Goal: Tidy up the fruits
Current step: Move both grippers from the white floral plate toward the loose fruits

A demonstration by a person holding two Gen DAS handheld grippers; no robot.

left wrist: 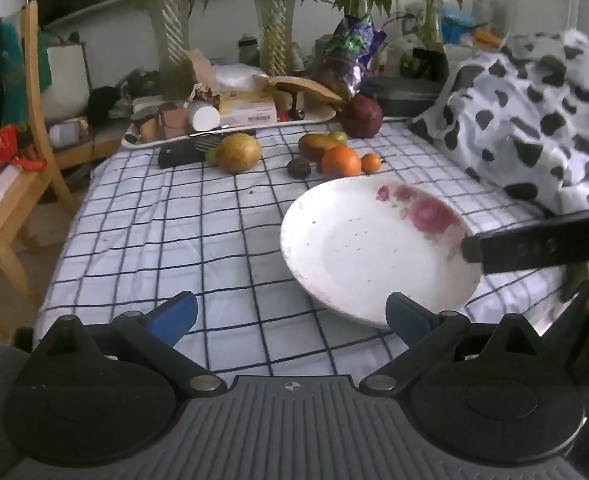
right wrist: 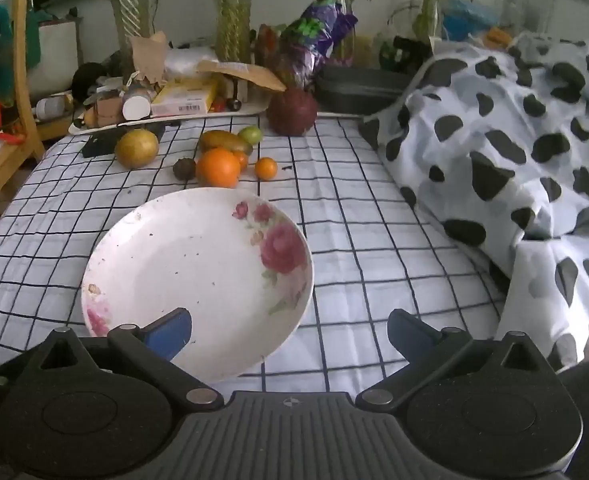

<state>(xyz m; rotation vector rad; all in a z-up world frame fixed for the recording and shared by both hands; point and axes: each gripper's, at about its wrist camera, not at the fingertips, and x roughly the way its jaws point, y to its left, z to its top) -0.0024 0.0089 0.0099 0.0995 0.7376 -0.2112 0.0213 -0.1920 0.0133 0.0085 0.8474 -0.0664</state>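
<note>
A white plate [left wrist: 354,256] [right wrist: 182,276] with pink roses lies on the checked sheet, nothing on it. Beyond it is a cluster of fruit: a large orange [left wrist: 341,161] [right wrist: 218,167], a small orange [left wrist: 371,163] [right wrist: 265,168], a brown-green mango [left wrist: 316,145] [right wrist: 222,141], a small dark fruit [left wrist: 299,168] [right wrist: 184,169], a green fruit [right wrist: 250,134] and a yellow-green round fruit [left wrist: 238,153] [right wrist: 136,148]. My left gripper [left wrist: 292,314] is open over the sheet, left of the plate. My right gripper [right wrist: 290,332] is open at the plate's near rim, gripping nothing.
A dark red round fruit [right wrist: 292,112] sits by a cluttered tray [right wrist: 250,110] at the back, with vases of plants behind. A cow-patterned blanket [right wrist: 514,152] is heaped on the right. A wooden chair [left wrist: 34,128] stands left. A black flat object [left wrist: 178,155] lies near the yellow-green fruit.
</note>
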